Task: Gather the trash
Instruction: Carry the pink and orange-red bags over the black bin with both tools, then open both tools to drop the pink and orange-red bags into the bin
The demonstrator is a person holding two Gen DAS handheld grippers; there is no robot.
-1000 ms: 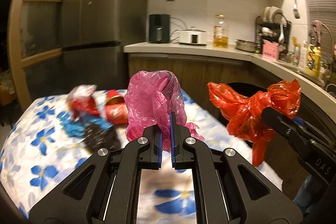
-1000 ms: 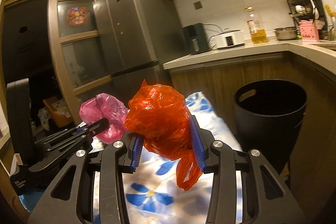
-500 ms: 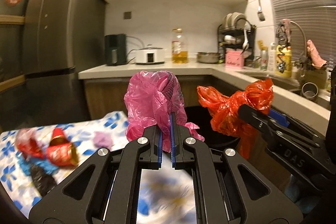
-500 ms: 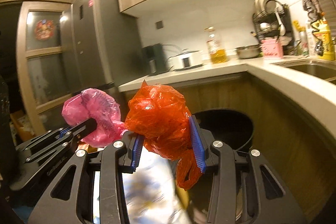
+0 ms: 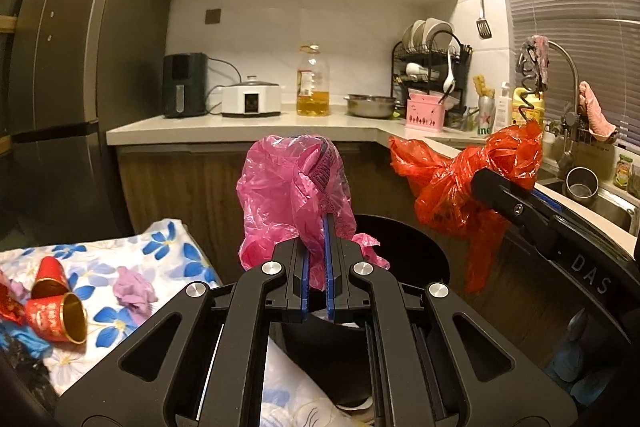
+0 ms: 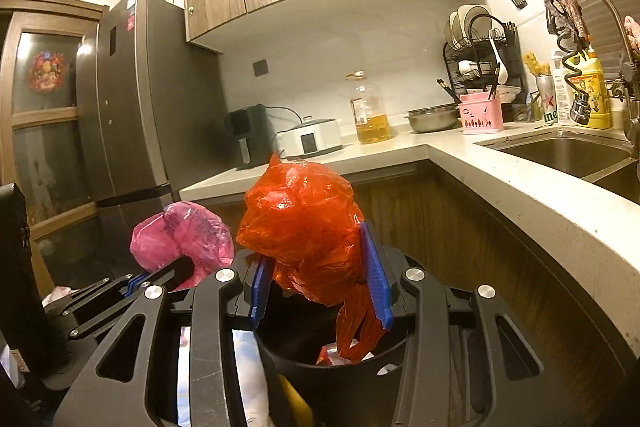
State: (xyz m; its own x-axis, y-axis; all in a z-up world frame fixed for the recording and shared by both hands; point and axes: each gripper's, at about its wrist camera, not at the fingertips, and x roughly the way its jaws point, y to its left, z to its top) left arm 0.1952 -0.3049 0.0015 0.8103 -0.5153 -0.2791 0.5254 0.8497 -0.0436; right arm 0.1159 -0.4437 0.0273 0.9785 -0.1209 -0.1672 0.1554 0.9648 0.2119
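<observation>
Two tools grip bags over the black bin (image 6: 332,363): left tool (image 5: 316,267) pink bag (image 5: 294,195), right tool (image 6: 320,279) red bag (image 6: 304,227).

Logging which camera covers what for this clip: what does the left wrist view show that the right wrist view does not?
Only the left wrist view shows the flowered tablecloth with red cups and a purple wad lying on it.

Only the right wrist view shows the sink basin and the door pane with a round sticker.

Both show the left hand-held gripper shut on the pink bag, the right hand-held gripper shut on the red bag, the black bin, fridge and counter.
</observation>
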